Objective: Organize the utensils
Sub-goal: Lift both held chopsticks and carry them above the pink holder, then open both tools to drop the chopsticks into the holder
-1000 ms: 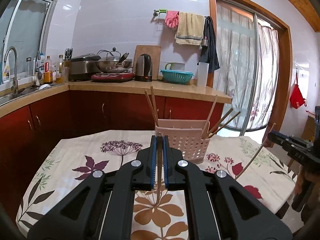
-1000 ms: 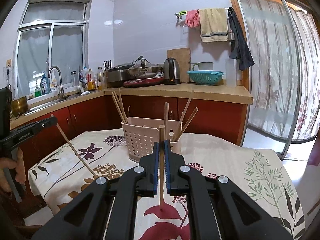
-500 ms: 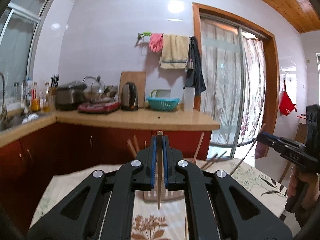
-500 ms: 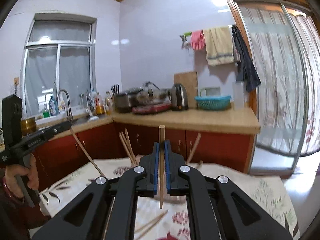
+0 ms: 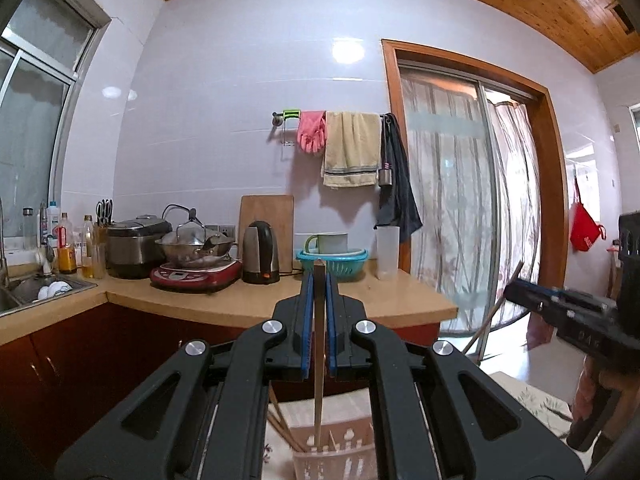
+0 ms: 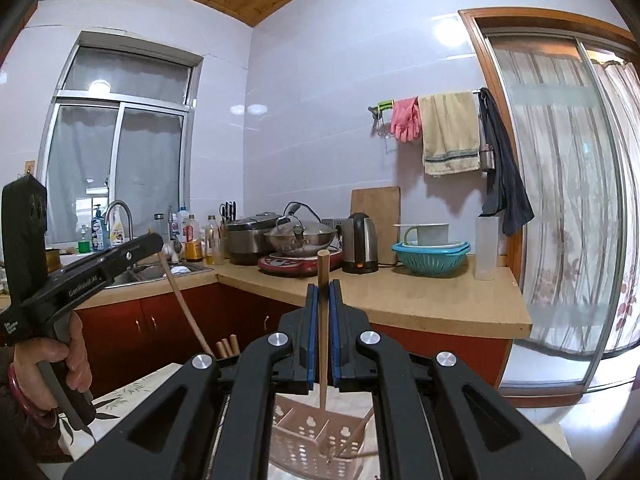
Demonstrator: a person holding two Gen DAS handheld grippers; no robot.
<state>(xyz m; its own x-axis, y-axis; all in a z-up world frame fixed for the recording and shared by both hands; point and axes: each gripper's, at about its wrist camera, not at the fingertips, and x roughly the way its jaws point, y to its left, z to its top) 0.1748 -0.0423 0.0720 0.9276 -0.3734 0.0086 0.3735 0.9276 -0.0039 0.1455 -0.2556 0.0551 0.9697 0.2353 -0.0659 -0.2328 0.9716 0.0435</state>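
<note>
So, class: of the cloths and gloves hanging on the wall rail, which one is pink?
The rubber gloves at the rail's left end; beside them hang a beige towel and a dark cloth.

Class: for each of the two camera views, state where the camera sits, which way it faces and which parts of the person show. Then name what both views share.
Left wrist view: on the left tool, facing the kitchen counter; its chopstick hangs over the pink basket; right tool at right.
Right wrist view: on the right tool, facing the same counter; left tool and gripping hand at left.
Shared: kettle, basket.
</note>
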